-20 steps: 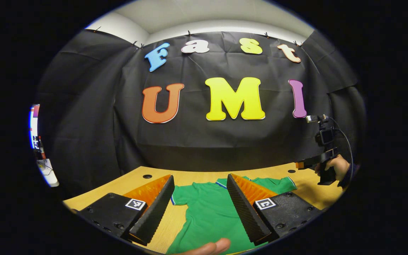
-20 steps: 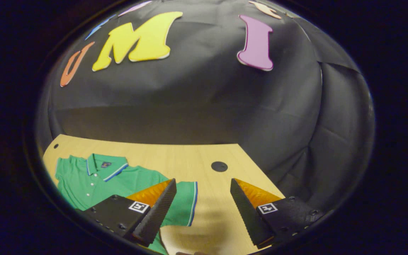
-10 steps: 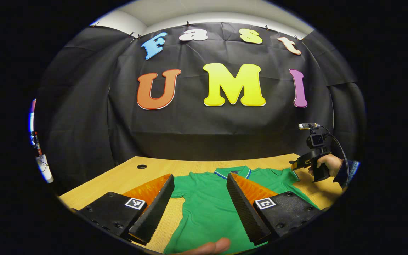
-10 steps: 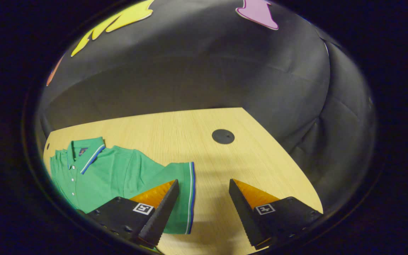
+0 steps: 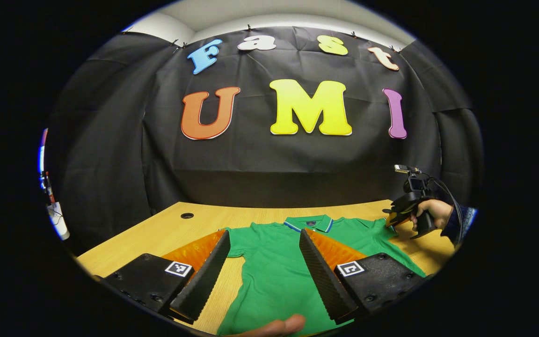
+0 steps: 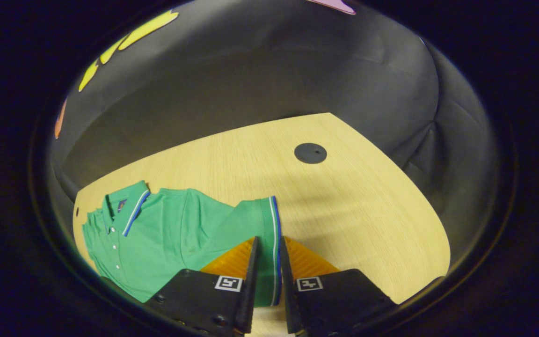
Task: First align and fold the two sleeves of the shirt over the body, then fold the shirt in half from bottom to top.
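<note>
A green polo shirt (image 5: pixel 269 271) lies flat on the wooden table (image 5: pixel 166 234), collar (image 5: pixel 309 223) towards the far wall. My left gripper (image 5: pixel 264 234) hovers open above the shirt's body, its near sleeve (image 5: pixel 234 243) between the fingers in the picture. In the right gripper view the shirt (image 6: pixel 180 229) spreads to the left, and my right gripper (image 6: pixel 268 241) has its fingers drawn together on the striped cuff of the sleeve (image 6: pixel 272 220). The left gripper view shows that right gripper (image 5: pixel 398 213) low at the shirt's right shoulder, held by a hand (image 5: pixel 431 213).
Round cable holes sit in the table top, one at the far left (image 5: pixel 186 216) and one beyond the right sleeve (image 6: pixel 310 153). Bare wood (image 6: pixel 353 206) stretches right of the shirt to the table's curved edge. A thumb (image 5: pixel 279 325) shows at the bottom.
The right gripper dropped to the table and its fingers went from wide open to closed on the sleeve cuff. The left gripper tilted down slightly and stayed open.
</note>
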The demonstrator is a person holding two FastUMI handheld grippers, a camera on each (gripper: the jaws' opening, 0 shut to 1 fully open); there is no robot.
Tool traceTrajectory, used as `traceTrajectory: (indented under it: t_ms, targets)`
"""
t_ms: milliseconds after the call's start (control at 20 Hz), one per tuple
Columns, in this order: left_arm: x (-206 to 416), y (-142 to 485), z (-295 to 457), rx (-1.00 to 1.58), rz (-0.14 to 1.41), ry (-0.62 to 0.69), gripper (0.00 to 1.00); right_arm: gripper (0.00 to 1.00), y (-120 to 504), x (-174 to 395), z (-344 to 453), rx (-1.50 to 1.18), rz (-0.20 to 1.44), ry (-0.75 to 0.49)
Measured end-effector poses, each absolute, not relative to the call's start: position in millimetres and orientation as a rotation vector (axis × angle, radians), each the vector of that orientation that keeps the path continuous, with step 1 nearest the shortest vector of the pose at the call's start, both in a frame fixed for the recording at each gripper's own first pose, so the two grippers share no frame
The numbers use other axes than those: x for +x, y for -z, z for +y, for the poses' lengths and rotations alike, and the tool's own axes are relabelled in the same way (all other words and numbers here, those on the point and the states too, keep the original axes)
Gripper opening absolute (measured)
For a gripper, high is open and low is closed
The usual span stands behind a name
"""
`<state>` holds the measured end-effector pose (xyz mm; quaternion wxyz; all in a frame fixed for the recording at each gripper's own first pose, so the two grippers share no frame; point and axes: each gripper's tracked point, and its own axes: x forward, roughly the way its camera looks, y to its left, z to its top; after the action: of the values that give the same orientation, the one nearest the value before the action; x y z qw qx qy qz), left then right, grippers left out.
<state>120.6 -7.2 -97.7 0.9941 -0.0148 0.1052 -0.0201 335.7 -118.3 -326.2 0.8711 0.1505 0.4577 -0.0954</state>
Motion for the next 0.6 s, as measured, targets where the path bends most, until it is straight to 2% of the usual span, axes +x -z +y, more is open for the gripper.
traceTrajectory:
  t_ms: [100, 150, 200, 300, 600]
  targets:
    - [121, 99, -8, -0.027, 0.212, 0.042, 0.97, 0.16, 325, 336, -116, 0.335, 0.957, 0.189]
    - [121, 100, -8, -0.025, 0.216, 0.043, 0.96, 0.16, 326, 337, -116, 0.341, 0.958, 0.195]
    - [120, 100, -8, -0.023, 0.218, 0.044, 0.97, 0.05, 323, 336, -115, 0.336, 0.956, 0.192]
    - [120, 101, -9, -0.018, 0.220, 0.043, 0.97, 0.00, 323, 337, -116, 0.290, 0.960, 0.187]
    - [115, 96, -7, -0.011, 0.204, 0.049, 0.96, 0.00, 292, 339, -109, 0.279, 0.910, 0.148]
